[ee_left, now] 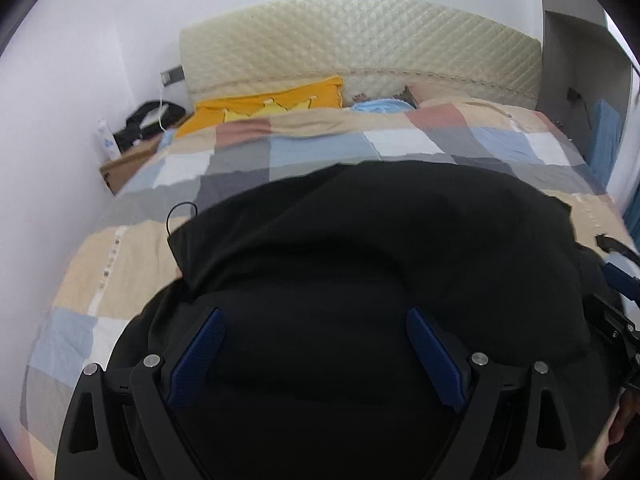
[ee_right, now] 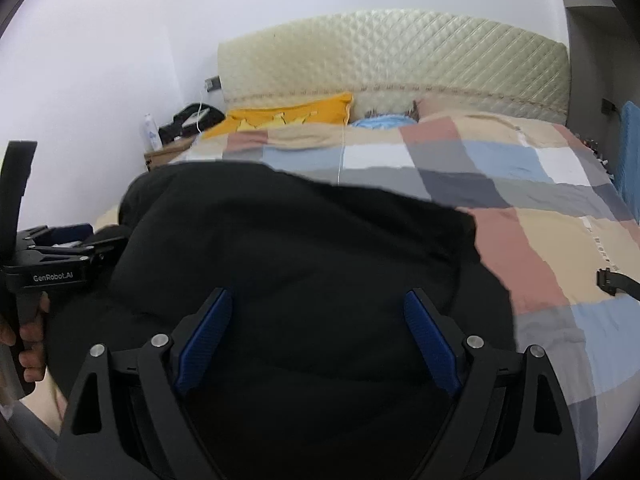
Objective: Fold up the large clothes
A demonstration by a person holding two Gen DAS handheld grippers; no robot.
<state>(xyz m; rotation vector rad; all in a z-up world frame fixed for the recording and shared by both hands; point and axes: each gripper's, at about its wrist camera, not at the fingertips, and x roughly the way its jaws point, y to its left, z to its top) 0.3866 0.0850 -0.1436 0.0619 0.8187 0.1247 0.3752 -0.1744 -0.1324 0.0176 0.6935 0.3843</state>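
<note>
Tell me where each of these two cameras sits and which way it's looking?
Left wrist: on the left gripper, looking along its open fingers over the black garment toward the headboard; the right gripper shows at the edge.
Right wrist: on the right gripper, facing the same way, fingers open; the left gripper and a hand show.
Both share the garment, checked quilt, yellow pillow and headboard.

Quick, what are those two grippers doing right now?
Left gripper: open, holding nothing, over the black garment.
Right gripper: open, holding nothing.
</note>
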